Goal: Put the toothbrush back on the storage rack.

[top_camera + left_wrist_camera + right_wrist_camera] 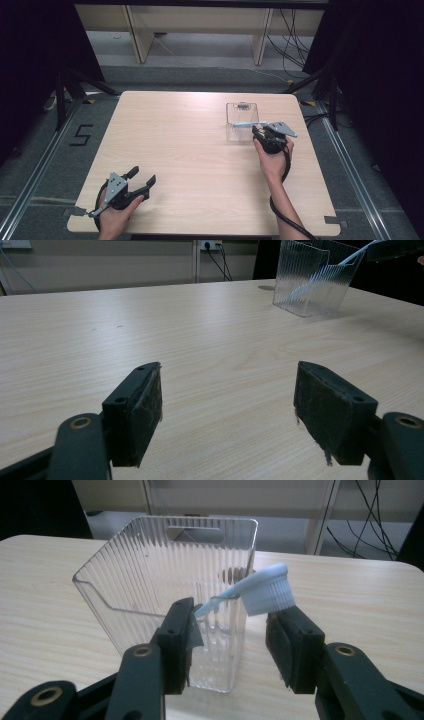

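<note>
Toothbrush (265,592) leans in the clear ribbed holder (150,590); both tongs stand wide, holding nothing.

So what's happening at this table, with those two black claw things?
A person holds a gripper in each hand. The right gripper sits at a clear plastic holder, jaws open, with a pale blue toothbrush leaning in the holder, its bristle head sticking out over the rim between them. The left gripper rests open on the wooden table, holding nothing.
</note>
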`<move>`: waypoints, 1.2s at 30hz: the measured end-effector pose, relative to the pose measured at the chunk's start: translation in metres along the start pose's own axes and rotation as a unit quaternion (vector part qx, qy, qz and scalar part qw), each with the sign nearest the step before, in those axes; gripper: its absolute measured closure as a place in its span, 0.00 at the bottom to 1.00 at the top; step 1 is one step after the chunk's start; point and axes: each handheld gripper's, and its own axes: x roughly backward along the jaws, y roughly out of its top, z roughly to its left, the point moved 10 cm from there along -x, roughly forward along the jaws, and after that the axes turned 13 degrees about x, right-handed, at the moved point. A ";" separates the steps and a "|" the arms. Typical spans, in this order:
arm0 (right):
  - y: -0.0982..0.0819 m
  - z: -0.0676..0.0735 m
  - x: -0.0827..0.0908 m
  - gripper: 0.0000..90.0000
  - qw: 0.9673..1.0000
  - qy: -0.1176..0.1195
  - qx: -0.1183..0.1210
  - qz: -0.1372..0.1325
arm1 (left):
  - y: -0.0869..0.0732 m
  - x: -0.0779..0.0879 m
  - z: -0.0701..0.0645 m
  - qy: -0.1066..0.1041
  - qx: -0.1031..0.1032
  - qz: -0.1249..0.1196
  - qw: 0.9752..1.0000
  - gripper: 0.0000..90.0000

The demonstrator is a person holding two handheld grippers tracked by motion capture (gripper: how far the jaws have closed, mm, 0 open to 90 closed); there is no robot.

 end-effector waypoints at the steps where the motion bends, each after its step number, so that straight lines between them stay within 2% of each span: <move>1: 0.000 -0.002 0.000 0.61 1.000 0.003 0.017 -0.001 | 0.000 0.000 0.000 0.000 0.000 0.000 1.000 0.30; 2: -0.001 -0.004 0.000 0.61 1.000 0.000 0.027 0.000 | 0.000 0.000 0.000 0.000 0.000 0.000 1.000 0.30; 5: -0.005 -0.001 0.002 0.60 1.000 0.002 0.008 0.006 | 0.001 -0.001 -0.001 -0.005 0.001 -0.007 1.000 0.30; 8: -0.008 -0.004 0.003 0.60 1.000 0.002 0.026 0.011 | 0.000 0.001 0.000 0.002 -0.001 0.002 1.000 0.30; 9: -0.010 -0.002 0.005 0.60 1.000 0.003 0.015 0.018 | 0.000 0.000 0.000 0.002 -0.001 0.002 1.000 0.30; 10: -0.010 -0.002 0.005 0.60 1.000 0.003 0.018 0.015 | 0.000 0.000 0.000 0.002 0.000 0.001 1.000 0.30; 11: -0.011 -0.003 0.005 0.60 0.999 0.013 0.028 0.016 | 0.000 0.000 0.000 0.002 -0.001 0.001 1.000 0.30; 12: -0.012 -0.003 0.006 0.59 1.000 0.009 0.019 0.019 | 0.001 -0.001 -0.001 -0.004 0.001 -0.007 1.000 0.30; 14: -0.015 -0.004 0.008 0.59 0.999 0.009 0.022 0.025 | 0.001 -0.001 -0.001 -0.005 0.001 -0.008 1.000 0.30; 15: -0.016 -0.005 0.009 0.59 0.999 0.007 0.021 0.027 | 0.001 -0.001 0.000 -0.003 0.000 -0.006 1.000 0.30; 16: -0.018 -0.007 0.010 0.59 0.999 0.002 0.031 0.032 | 0.000 0.000 0.000 0.002 -0.001 0.002 1.000 0.30; 17: -0.020 -0.006 0.012 0.59 0.999 0.005 0.021 0.040 | 0.000 0.000 0.000 0.002 -0.001 0.001 1.000 0.30; 19: -0.022 -0.008 0.014 0.59 0.999 0.010 0.030 0.041 | 0.001 -0.001 -0.001 -0.004 0.002 -0.008 1.000 0.30; 21: -0.025 -0.009 0.017 0.59 0.998 0.013 0.027 0.052 | 0.000 0.000 0.000 0.003 -0.001 0.001 1.000 0.30; 22: -0.026 -0.012 0.017 0.59 0.998 0.007 0.036 0.050 | 0.000 0.000 0.000 0.003 -0.001 0.001 1.000 0.30; 24: -0.029 -0.012 0.021 0.58 0.998 0.012 0.032 0.055 | 0.000 0.001 0.000 0.003 -0.001 0.001 1.000 0.30; 25: -0.031 -0.014 0.023 0.58 0.998 0.009 0.033 0.062 | 0.001 -0.001 -0.001 -0.004 0.001 -0.008 1.000 0.30; 26: -0.033 -0.012 0.025 0.58 0.997 0.009 0.016 0.069 | 0.001 -0.001 0.000 -0.003 0.001 -0.007 1.000 0.30; 27: -0.034 -0.016 0.026 0.58 0.997 0.011 0.036 0.067 | 0.000 0.000 0.000 0.003 -0.001 0.001 1.000 0.30; 28: -0.036 -0.015 0.029 0.58 0.997 0.008 0.021 0.077 | 0.000 0.001 0.000 0.003 -0.002 0.002 1.000 0.30; 29: -0.037 -0.016 0.029 0.58 0.997 0.017 0.034 0.070 | 0.000 0.001 0.000 0.003 -0.001 0.001 1.000 0.30; 30: -0.038 -0.015 0.031 0.58 0.997 0.013 0.023 0.077 | 0.001 -0.001 0.000 -0.002 0.001 -0.008 1.000 0.30; 32: -0.040 -0.017 0.035 0.58 0.996 0.020 0.040 0.077 | 0.000 0.000 0.000 0.002 0.000 -0.001 1.000 0.30; 33: -0.042 -0.017 0.038 0.58 0.995 0.022 0.041 0.083 | 0.000 0.000 0.000 0.003 -0.001 0.001 1.000 0.30; 34: -0.043 -0.019 0.040 0.58 0.996 0.014 0.042 0.083 | 0.000 0.000 0.000 0.003 0.000 0.001 1.000 0.30; 36: -0.044 -0.019 0.044 0.58 0.996 0.020 0.040 0.083 | 0.000 0.001 0.000 0.003 -0.002 0.002 1.000 0.30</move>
